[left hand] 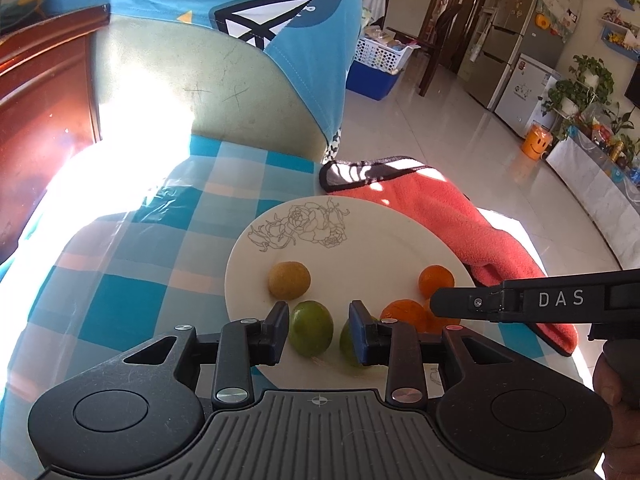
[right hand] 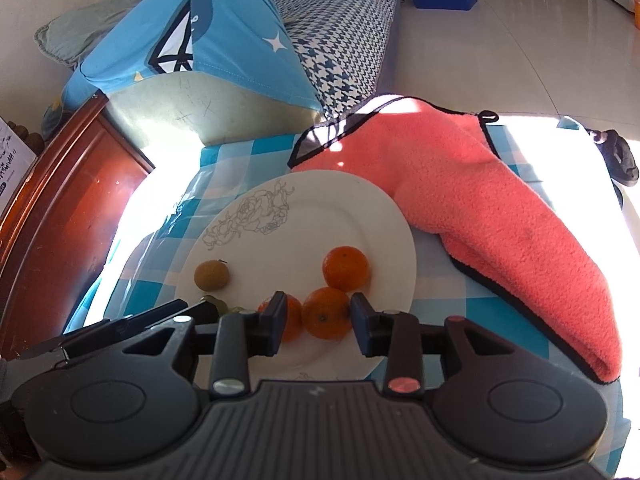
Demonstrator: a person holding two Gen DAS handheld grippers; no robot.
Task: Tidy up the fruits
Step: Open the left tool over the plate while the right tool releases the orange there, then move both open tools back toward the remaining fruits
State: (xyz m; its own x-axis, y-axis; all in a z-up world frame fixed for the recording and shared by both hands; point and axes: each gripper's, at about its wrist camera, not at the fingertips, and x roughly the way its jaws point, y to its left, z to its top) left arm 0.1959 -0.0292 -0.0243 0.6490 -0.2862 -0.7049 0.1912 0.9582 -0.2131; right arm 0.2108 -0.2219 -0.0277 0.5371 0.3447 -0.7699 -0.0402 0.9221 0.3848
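A white plate (left hand: pixel 360 240) with a flower drawing sits on the blue checked tablecloth. On it lie a yellow-brown fruit (left hand: pixel 289 280), two green fruits (left hand: pixel 311 334) and three oranges (left hand: pixel 436 279). My left gripper (left hand: pixel 319 332) is open, with one green fruit between its fingers and the other green fruit partly behind the right finger. In the right wrist view the plate (right hand: pixel 320 208) shows again. My right gripper (right hand: pixel 320 322) is open, with an orange (right hand: pixel 326 314) between its fingers, another orange (right hand: pixel 293 320) behind the left finger and a third orange (right hand: pixel 345 267) beyond.
A salmon-pink fleece cloth (right hand: pixel 500 216) with black trim lies right of the plate. A chair with a blue cover (left hand: pixel 224 12) stands behind the table. A dark red wooden cabinet (right hand: pixel 52 216) is at the left. The tiled floor lies beyond the table's right edge.
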